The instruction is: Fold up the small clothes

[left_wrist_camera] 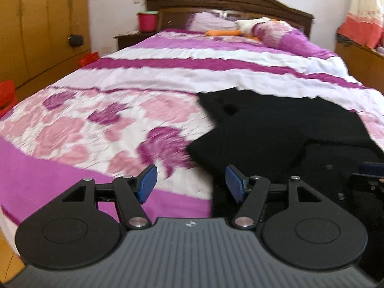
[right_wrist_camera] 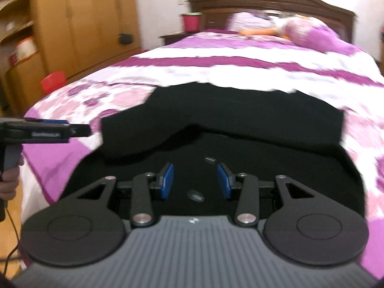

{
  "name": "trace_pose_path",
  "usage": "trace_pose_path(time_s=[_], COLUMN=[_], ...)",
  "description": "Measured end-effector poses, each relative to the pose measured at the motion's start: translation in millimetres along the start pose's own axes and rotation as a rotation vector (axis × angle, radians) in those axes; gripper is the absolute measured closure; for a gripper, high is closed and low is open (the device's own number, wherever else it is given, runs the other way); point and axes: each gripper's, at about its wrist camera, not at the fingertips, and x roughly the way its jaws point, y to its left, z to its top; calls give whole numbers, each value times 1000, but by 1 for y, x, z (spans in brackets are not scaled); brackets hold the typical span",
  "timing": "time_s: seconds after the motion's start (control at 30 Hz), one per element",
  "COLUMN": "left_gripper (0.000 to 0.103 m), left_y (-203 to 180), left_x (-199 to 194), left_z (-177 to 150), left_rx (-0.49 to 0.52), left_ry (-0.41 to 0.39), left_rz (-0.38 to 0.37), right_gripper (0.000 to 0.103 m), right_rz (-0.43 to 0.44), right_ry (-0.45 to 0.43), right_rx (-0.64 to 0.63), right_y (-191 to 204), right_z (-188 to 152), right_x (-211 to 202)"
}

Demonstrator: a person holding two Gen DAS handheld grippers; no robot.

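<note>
Black garment (right_wrist_camera: 240, 110) lies on the floral bedspread (left_wrist_camera: 96, 124), near bed edge, one flap already folded over. Our left gripper (left_wrist_camera: 189, 183) and right gripper (right_wrist_camera: 195, 183) hover, jaws released, empty. Next, we judge: grasp an edge, fold again

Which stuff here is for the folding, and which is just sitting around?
For the folding:
black garment
left gripper
right gripper

Just sitting around:
red bucket
orange toy
pillow
wardrobe
</note>
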Motion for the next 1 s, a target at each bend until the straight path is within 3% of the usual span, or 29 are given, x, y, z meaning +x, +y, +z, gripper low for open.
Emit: trace_pose_path(time_s=[0.4,0.63,0.77,0.87,0.9,0.93,1.0], left_gripper=[34,34,34,34,34,34,34], left_y=[52,63,60,53,50,47,40], left_x=[17,21,23,23,24,24,24], left_z=[-23,-21,-14,-11,-10,-9,-8], left_rx=[-108,-140,-137,-131,-126,-121,-107], left_ry=[88,75,70,65,66,69,69], left_rz=[91,91,95,96,93,91,84], right_gripper=[54,55,55,68,80,86,91], right_rz=[205,171,182,191,187,191,215], right_ry=[67,93,98,98,97,94,79], right_rx=[-165,-217,-169,-114,-105,-96,-53], right_y=[95,109,102,95,93,90,82], right_z=[26,21,22,24,26,27,31], right_x=[75,116,125,127,127,126,119])
